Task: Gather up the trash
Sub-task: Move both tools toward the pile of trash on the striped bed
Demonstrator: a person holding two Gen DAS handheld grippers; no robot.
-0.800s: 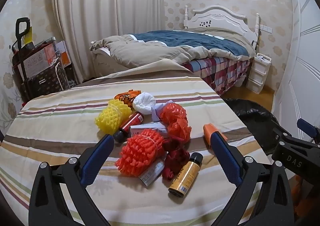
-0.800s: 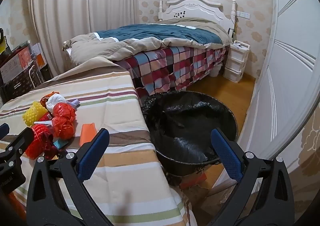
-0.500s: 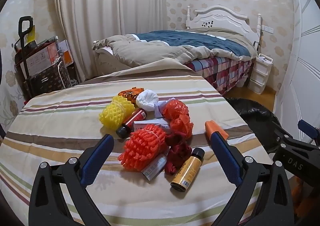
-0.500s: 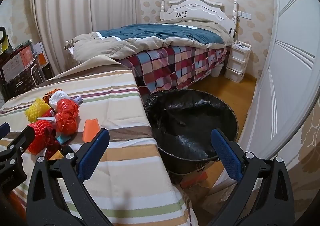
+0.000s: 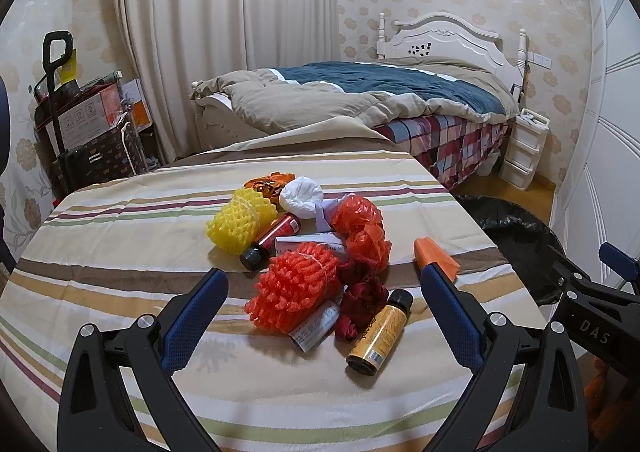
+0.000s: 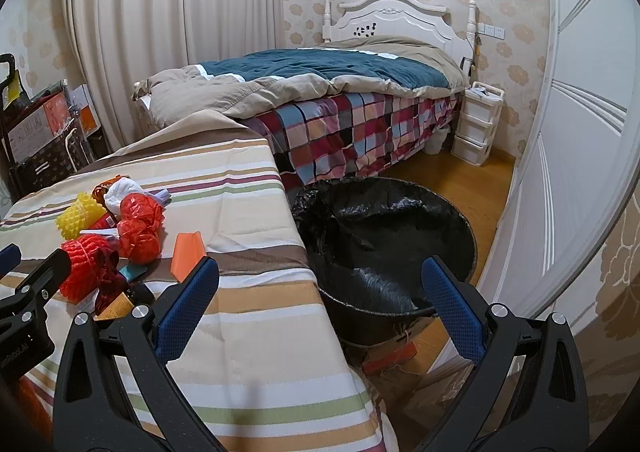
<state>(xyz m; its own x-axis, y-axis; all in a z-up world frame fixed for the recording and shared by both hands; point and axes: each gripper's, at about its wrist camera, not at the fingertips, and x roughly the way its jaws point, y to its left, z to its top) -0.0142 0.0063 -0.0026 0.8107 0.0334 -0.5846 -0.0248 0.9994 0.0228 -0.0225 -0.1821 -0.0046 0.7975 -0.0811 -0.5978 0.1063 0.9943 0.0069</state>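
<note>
A pile of trash lies on the striped tablecloth (image 5: 120, 236): a red foam net (image 5: 296, 286), a yellow foam net (image 5: 240, 221), red plastic bags (image 5: 360, 219), a white wad (image 5: 301, 195), a red bottle (image 5: 270, 240), a yellow bottle (image 5: 380, 332) and an orange wedge (image 5: 434, 254). My left gripper (image 5: 322, 292) is open and empty, just in front of the pile. My right gripper (image 6: 318, 286) is open and empty, over the table's right edge beside the black-lined trash bin (image 6: 392, 240). The pile also shows in the right wrist view (image 6: 116, 236).
A bed (image 6: 320, 91) stands behind the table and bin. A white drawer unit (image 6: 476, 123) sits by the bed. A cart with boxes (image 5: 80, 131) stands at the left wall. A white wardrobe door (image 6: 580, 131) is to the right of the bin.
Both views have shifted slightly: the pile sits a little further right and higher in both views. Both grippers stay open and empty.
</note>
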